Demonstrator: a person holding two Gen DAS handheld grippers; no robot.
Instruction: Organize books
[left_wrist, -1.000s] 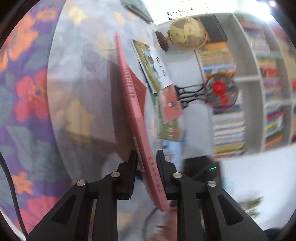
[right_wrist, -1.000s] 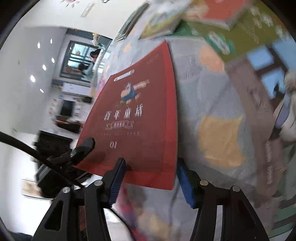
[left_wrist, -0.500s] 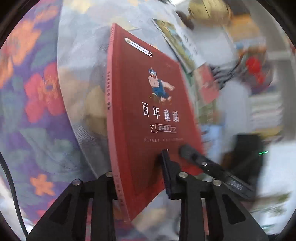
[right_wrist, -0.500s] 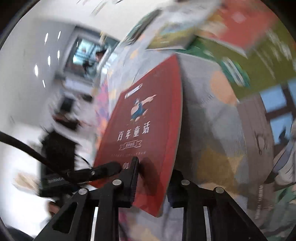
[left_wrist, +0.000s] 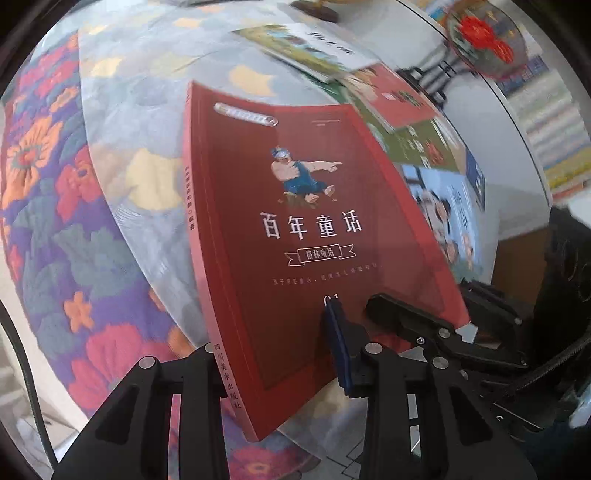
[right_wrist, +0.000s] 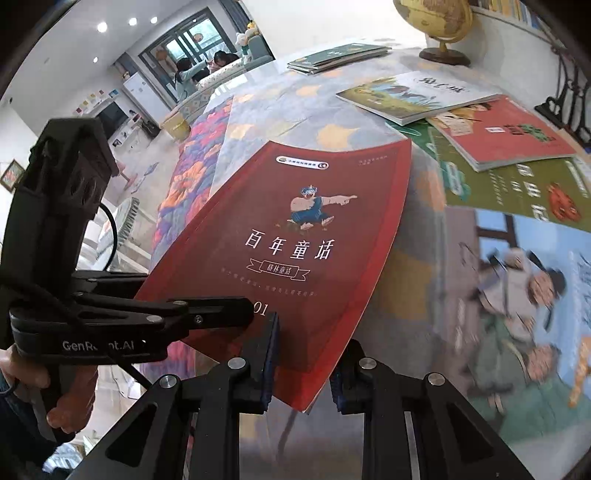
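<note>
Both tongs, left tongs (left_wrist: 277, 354) and right tongs (right_wrist: 304, 365), clamp one dark-red book (left_wrist: 295, 229) with white title and cartoon figure.

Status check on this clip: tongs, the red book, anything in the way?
Left tongs shut on the red book at its near edge. Right tongs shut on it too. Book lifted, tilted over the table. Loose books lie beyond, apart from it.

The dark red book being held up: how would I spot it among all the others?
Start at the globe at the table's far end, then come toward the near edge. The dark red book is the only one lifted off the cloth, both grippers clamping its bottom edge, with a pointing cartoon man on it.
</note>
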